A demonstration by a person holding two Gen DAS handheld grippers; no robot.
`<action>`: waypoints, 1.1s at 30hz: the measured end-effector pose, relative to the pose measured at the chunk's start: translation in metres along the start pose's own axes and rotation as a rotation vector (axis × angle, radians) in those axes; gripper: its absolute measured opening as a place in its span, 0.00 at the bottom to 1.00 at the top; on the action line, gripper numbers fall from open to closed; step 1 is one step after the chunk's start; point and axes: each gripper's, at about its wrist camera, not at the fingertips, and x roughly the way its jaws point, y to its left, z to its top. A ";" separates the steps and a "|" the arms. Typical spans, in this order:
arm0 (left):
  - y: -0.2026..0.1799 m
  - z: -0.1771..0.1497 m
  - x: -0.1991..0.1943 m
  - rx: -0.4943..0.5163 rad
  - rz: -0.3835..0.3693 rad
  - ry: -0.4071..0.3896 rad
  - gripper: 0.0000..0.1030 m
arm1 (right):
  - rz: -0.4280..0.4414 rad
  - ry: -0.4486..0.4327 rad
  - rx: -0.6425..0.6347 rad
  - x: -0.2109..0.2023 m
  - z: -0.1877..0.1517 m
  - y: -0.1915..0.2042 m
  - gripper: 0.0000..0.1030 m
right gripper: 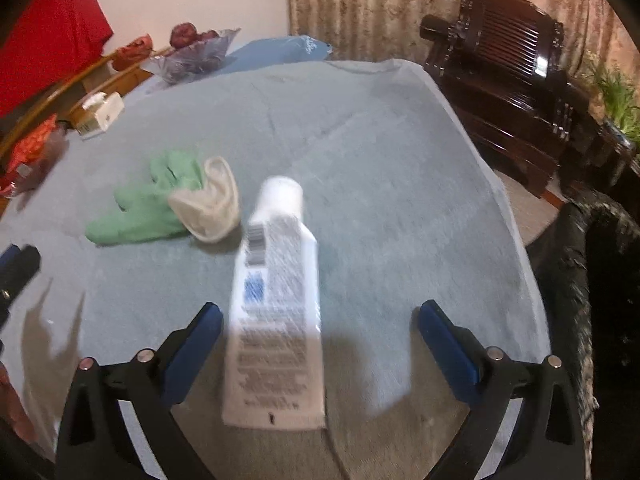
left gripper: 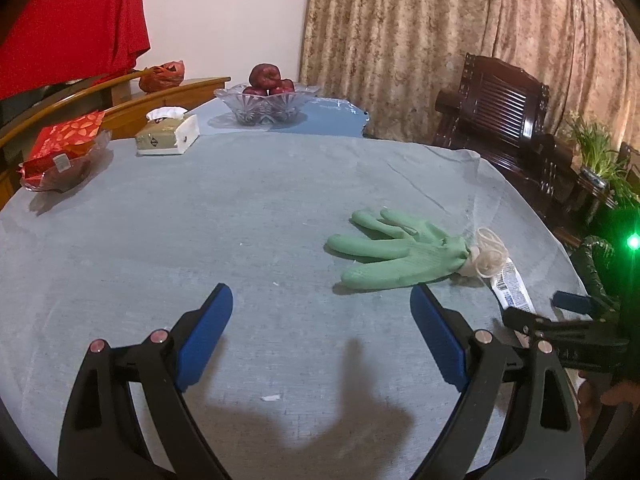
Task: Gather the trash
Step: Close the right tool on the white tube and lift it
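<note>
The right gripper (right gripper: pixel 320 340) is spread wide – the white tube (right gripper: pixel 276 300) lies between its fingers, maybe not touched yet. Squeeze its middle gently. The left gripper (left gripper: pixel 322 334) gapes too – the green glove (left gripper: pixel 394 250) waits just ahead.

In the right wrist view, motion blur smears the white squeeze tube (right gripper: pixel 276 300), leaving its printed text and barcode unreadable. In the left wrist view only a short end of it shows, the rest hidden behind the right gripper (left gripper: pixel 560 306). The black bin bag (right gripper: pixel 596 280) runs off the picture's right edge. The label on the beige tissue box (left gripper: pixel 168 136) is too small to read.
</note>
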 end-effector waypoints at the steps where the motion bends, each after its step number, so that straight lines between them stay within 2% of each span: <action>1: 0.000 0.000 0.000 0.000 0.000 0.001 0.85 | 0.009 -0.002 -0.008 0.002 0.004 0.002 0.92; 4: 0.000 0.000 0.002 0.003 0.002 0.005 0.85 | 0.033 0.001 -0.024 0.008 0.011 0.007 0.86; 6: -0.001 0.000 0.003 0.002 0.005 0.007 0.85 | 0.031 0.009 -0.039 0.013 0.014 0.010 0.76; 7: 0.000 0.000 0.003 0.001 0.005 0.007 0.85 | 0.030 0.008 -0.050 0.014 0.015 0.011 0.74; 10: 0.000 0.000 0.004 -0.001 0.003 0.009 0.85 | 0.050 0.007 -0.076 0.014 0.014 0.017 0.60; 12: -0.001 0.000 0.004 -0.001 -0.001 0.012 0.85 | 0.071 0.001 -0.103 0.011 0.012 0.022 0.43; 18: -0.013 0.002 0.009 0.007 -0.024 0.014 0.85 | 0.106 0.003 -0.075 0.006 0.012 0.012 0.41; 24: -0.030 0.005 0.017 0.024 -0.055 0.019 0.85 | 0.079 -0.013 -0.031 -0.001 0.017 -0.016 0.40; 25: -0.035 0.006 0.018 0.027 -0.063 0.019 0.85 | 0.073 -0.016 -0.023 -0.002 0.018 -0.022 0.35; 26: -0.040 0.007 0.020 0.032 -0.072 0.018 0.85 | 0.066 -0.016 -0.020 -0.002 0.019 -0.027 0.15; 33: -0.070 0.015 0.030 0.048 -0.128 0.016 0.85 | 0.063 -0.007 -0.021 0.003 0.022 -0.041 0.15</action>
